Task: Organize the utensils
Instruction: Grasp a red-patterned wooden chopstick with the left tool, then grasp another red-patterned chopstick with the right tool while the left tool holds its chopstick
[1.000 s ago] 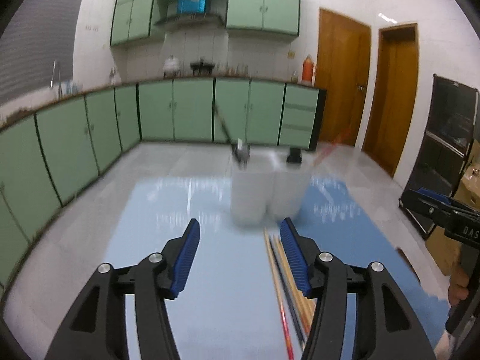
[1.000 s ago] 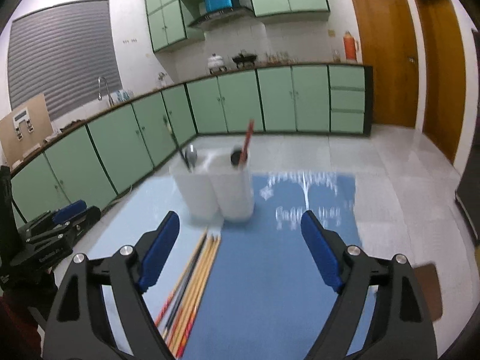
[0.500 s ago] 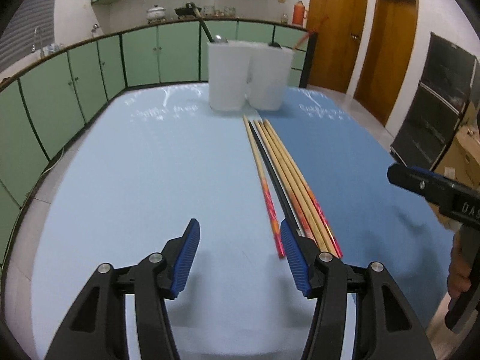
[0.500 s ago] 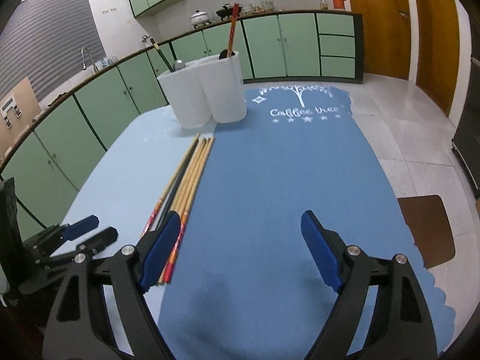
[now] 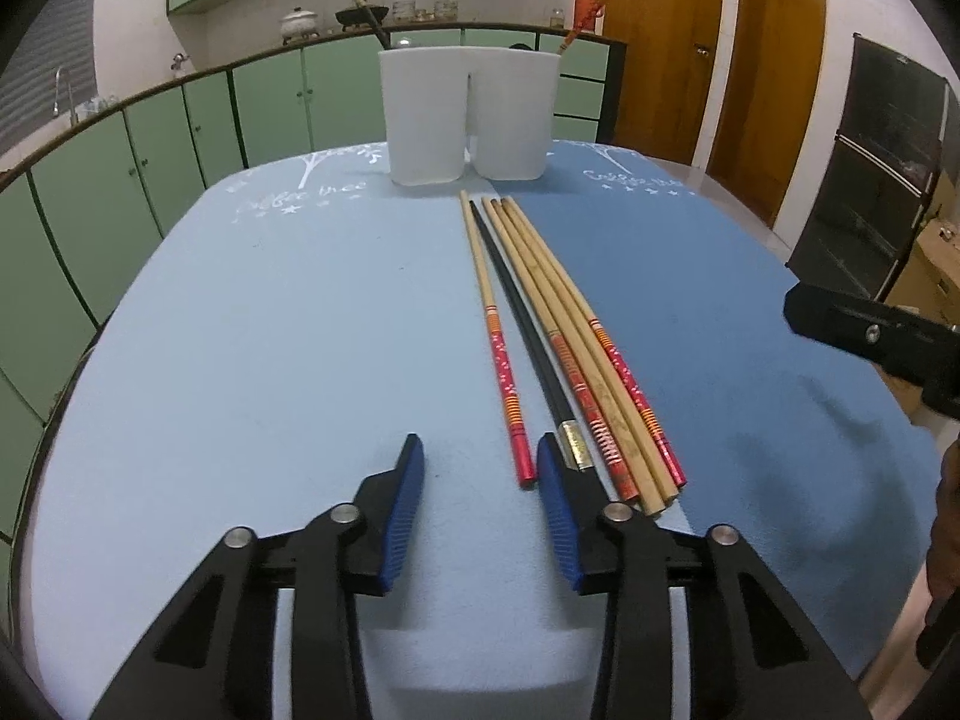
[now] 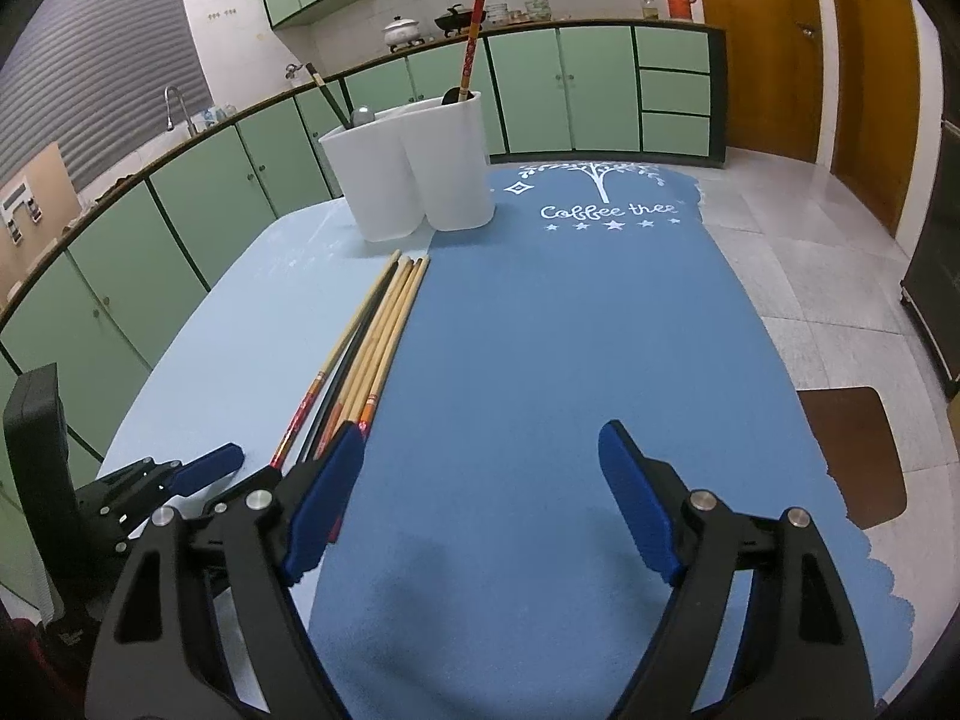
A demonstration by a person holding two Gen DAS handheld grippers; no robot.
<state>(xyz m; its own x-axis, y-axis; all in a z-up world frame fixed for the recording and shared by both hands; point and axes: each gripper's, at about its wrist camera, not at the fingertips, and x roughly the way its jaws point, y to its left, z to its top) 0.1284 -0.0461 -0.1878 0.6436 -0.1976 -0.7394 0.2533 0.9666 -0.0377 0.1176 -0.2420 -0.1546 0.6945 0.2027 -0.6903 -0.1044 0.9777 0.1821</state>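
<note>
Several chopsticks (image 5: 543,324) lie side by side down the middle of the table, tips toward a white two-compartment holder (image 5: 468,114). A dark-handled utensil stands in its left cup and a red chopstick (image 6: 468,54) in its right cup. My left gripper (image 5: 478,456) hovers low at the near ends of the chopsticks, its jaws closing. The red end of the leftmost chopstick (image 5: 510,402) lies between the pads, close to the right one, and neither pad presses on it. My right gripper (image 6: 480,444) stands wide open over the dark blue mat, just right of the chopsticks (image 6: 378,330), with nothing between its fingers.
A light blue mat (image 5: 270,330) covers the left half of the table and a dark blue mat (image 6: 570,330) the right half. Green cabinets run along the left and the back. A brown chair seat (image 6: 852,450) sits past the table's right edge.
Both grippers have sunk toward the table and tipped downward. The left one has come up to the near ends of the chopsticks and its jaws have narrowed. The right jaws stay wide.
</note>
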